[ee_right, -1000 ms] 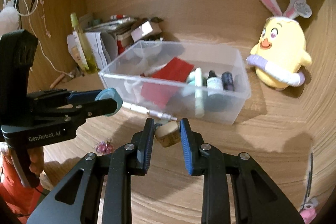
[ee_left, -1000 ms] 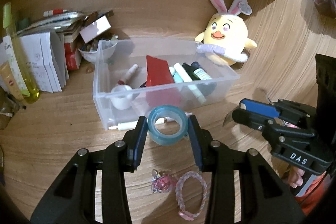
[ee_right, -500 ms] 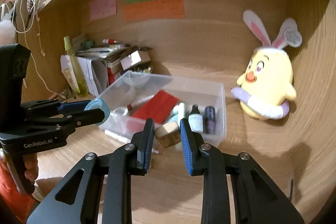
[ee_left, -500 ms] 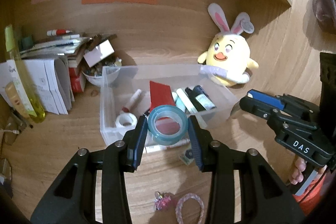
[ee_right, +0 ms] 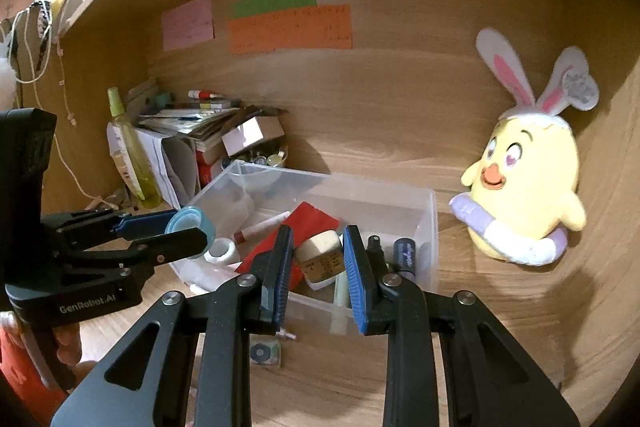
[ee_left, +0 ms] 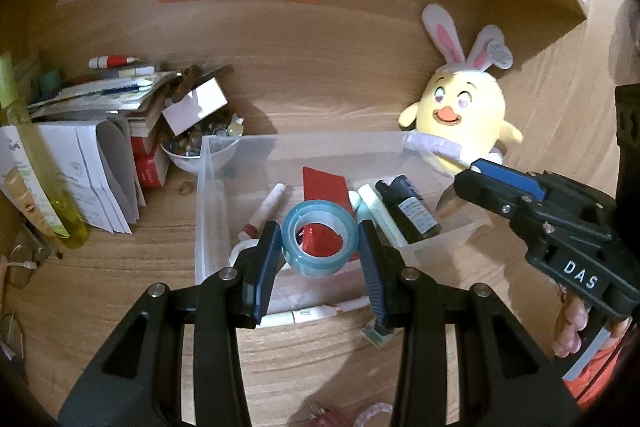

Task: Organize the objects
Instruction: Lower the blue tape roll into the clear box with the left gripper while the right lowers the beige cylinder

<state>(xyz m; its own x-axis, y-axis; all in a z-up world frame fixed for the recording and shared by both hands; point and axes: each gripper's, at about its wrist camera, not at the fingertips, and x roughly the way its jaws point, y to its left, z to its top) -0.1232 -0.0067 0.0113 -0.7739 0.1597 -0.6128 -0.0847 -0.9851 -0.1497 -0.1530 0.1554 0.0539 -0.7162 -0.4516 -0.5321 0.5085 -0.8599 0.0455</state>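
A clear plastic bin (ee_left: 208, 203) sat on the wooden desk (ee_left: 320, 355), a yellow chick toy (ee_right: 524, 183) beside it. Above the bin's near edge, the left gripper (ee_left: 319, 247) pinched a roll of tape (ee_left: 319, 243) — the right gripper (ee_right: 319, 259) clamped a small tan jar (ee_right: 322, 259).

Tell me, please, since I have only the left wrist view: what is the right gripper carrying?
Observer: The right gripper is shut on a small beige jar with a brown label.
Operator: Thank you. What is the card on the desk in front of the box? I see only a corner of it.
Observer: It is square, lies flat, and shows a dark disc on a pale green patch.
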